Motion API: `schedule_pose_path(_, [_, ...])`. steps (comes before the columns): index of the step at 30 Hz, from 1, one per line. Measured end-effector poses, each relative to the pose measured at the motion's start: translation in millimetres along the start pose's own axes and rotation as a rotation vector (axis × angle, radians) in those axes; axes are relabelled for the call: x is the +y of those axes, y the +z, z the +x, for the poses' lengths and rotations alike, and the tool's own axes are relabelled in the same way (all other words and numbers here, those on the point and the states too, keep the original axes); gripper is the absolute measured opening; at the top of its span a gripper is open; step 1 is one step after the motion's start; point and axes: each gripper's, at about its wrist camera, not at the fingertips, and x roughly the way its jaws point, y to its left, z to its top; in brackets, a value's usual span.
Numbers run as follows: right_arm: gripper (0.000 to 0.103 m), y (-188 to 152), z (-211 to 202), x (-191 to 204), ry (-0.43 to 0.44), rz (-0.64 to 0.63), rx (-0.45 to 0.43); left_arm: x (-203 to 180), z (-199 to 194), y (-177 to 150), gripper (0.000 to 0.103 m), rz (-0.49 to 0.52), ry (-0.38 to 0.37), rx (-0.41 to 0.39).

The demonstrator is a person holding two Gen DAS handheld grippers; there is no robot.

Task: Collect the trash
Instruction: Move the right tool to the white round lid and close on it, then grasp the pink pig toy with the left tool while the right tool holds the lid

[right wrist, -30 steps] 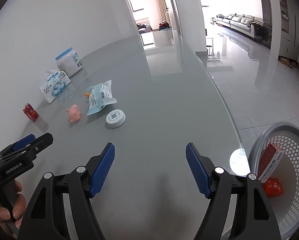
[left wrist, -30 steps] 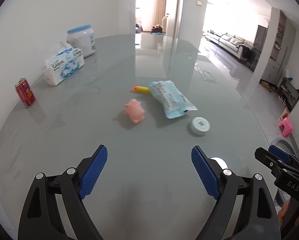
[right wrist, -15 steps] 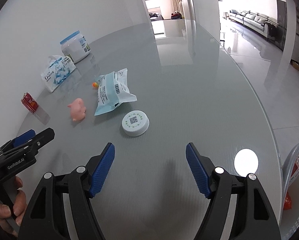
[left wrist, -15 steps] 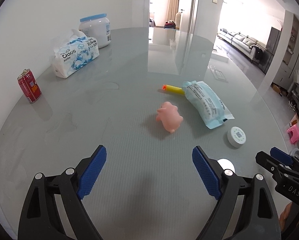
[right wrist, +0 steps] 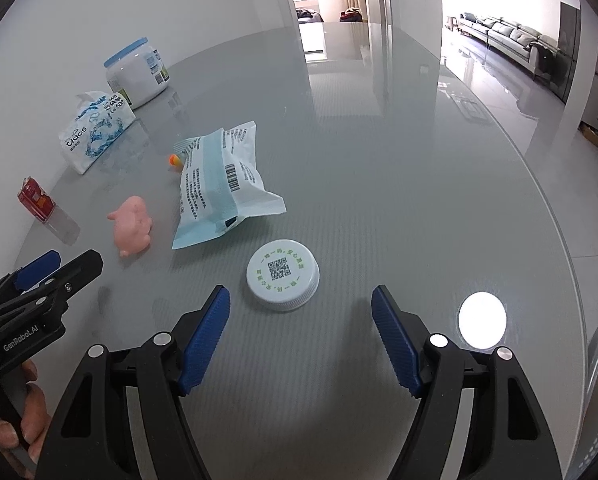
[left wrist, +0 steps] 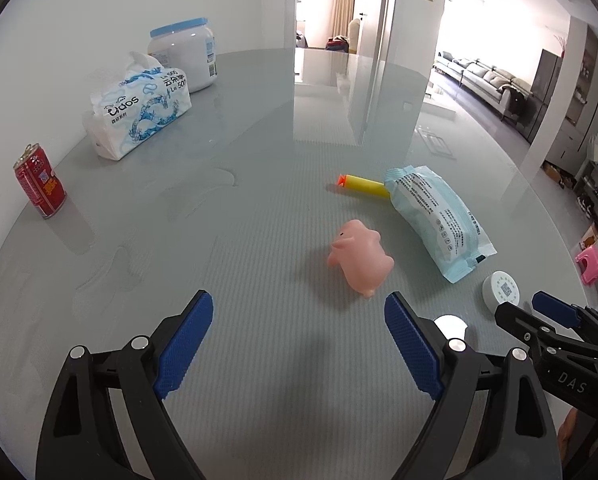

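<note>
Glossy glass table [left wrist: 259, 360], crinkly plastic packet [right wrist: 219, 184], smooth rubbery pink pig [left wrist: 359, 258], ridged white plastic lid [right wrist: 283, 274].

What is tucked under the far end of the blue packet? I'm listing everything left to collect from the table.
A yellow foam dart with an orange tip lies there, its rear end hidden beneath the blue packet. Whether anything else sits under the packet cannot be seen.

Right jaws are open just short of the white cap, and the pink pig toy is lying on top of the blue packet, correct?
Not quite: in the left wrist view the pink pig toy lies on the table beside the blue packet, apart from it. The right gripper is open, just short of the white cap.
</note>
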Motion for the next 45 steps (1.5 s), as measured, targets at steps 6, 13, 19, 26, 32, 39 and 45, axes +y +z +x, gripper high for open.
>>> schedule_pose_path(6, [0.070, 4, 5, 6, -0.041, -0.024, -0.004, 3, 3, 3, 0.086, -0.006, -0.009, 0.000])
schedule_pose_path(13, [0.069, 6, 8, 11, -0.078, -0.055, -0.010, 2, 5, 4, 0.086, -0.007, -0.016, 0.002])
schedule_pose_path(19, [0.057, 5, 9, 15, -0.105, -0.077, -0.019, 1, 5, 3, 0.086, -0.010, -0.023, 0.002])
schedule_pose_path(26, [0.039, 4, 9, 19, -0.107, -0.098, -0.036, -3, 7, 5, 0.086, -0.005, -0.027, 0.003])
schedule_pose_path(32, [0.039, 5, 5, 9, -0.048, -0.040, -0.037, -6, 10, 8, 0.086, -0.002, -0.028, 0.008])
schedule_pose_path(39, [0.039, 6, -1, 1, -0.018, -0.004, -0.054, -12, 17, 15, 0.086, -0.008, -0.038, 0.019])
schedule_pose_path(45, [0.039, 4, -1, 0, -0.001, -0.004, -0.050, -19, 33, 21, 0.086, -0.001, -0.039, 0.041])
